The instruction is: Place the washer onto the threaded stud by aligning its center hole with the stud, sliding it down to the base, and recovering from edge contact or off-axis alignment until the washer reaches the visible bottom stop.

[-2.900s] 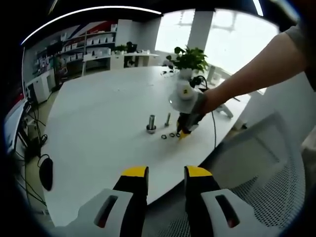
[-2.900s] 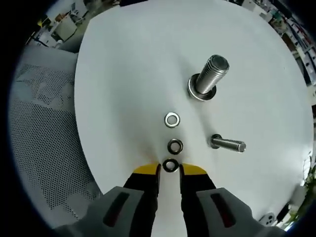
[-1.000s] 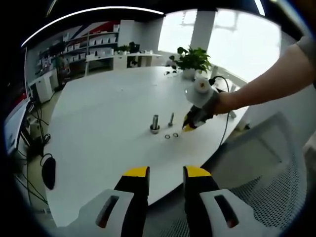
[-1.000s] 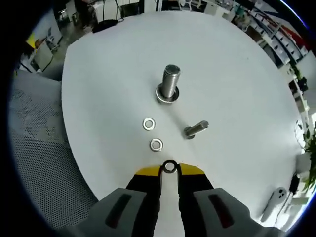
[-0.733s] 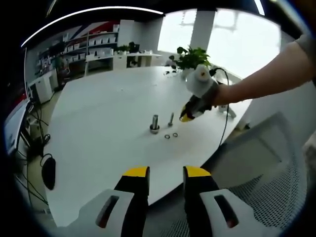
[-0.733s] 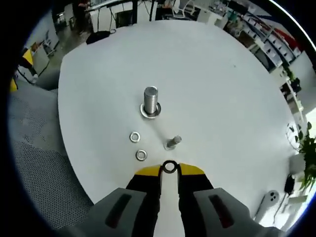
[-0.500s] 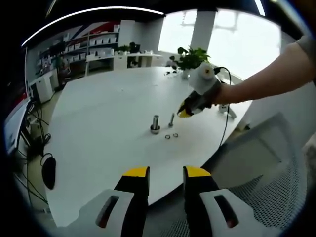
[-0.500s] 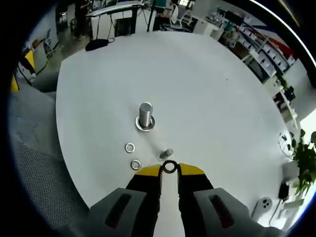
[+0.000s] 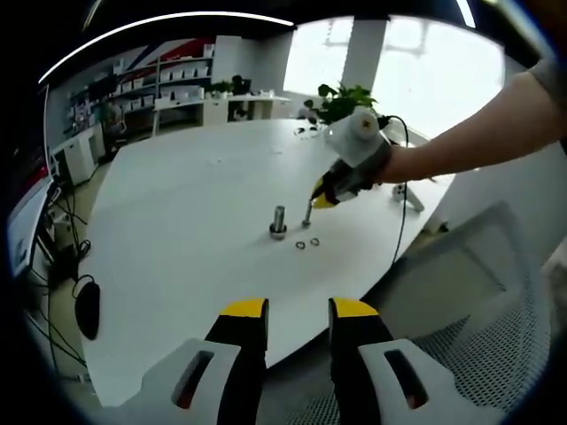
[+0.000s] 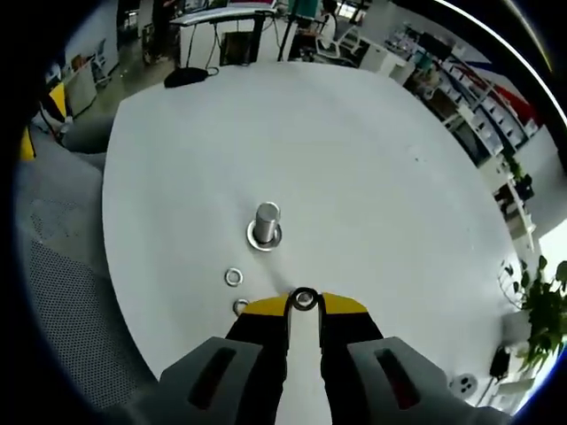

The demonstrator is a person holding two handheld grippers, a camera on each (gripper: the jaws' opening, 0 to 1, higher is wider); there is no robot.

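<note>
Right tongs (image 10: 304, 305) pinched on a small dark steel ring washer (image 10: 304, 299), carried edge-on above the white round bench (image 10: 372, 177). Left tongs (image 9: 298, 312) parted, empty, held back off the bench edge. Best next: turn washer flat, centre its hole over the stud tip, lower straight; if the rim catches, back off and re-centre. Count: two upright studs, one thick threaded steel stud (image 10: 266, 224) and one slim stud (image 9: 306, 213); two loose silver washers (image 10: 233, 277) on the bench, one held

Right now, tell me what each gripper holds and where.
Right gripper: a washer, pinched by its rim between the tips. Left gripper: nothing.
</note>
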